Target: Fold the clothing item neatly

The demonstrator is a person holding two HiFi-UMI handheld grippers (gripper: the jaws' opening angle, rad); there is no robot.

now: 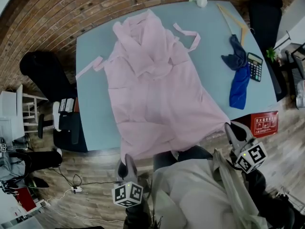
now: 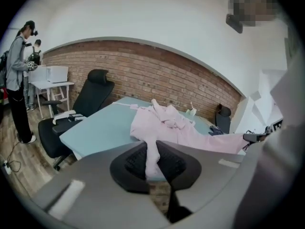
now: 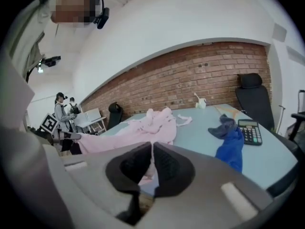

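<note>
Near table (image 1: pixel 93 104) edge: the left gripper (image 1: pixel 127 165) pinches the pink robe (image 1: pixel 157 94) hem. The right gripper (image 1: pixel 232 129) clamps it too.

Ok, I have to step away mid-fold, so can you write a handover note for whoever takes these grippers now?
Left gripper: shut on the near hem of the pink garment.
Right gripper: shut on the same hem, other corner.
Garment lies spread on the table, hem pulled off its near edge.
Done: hem gripped, no fold yet.
To do: probably carry the hem toward the collar, then fold on.
</note>
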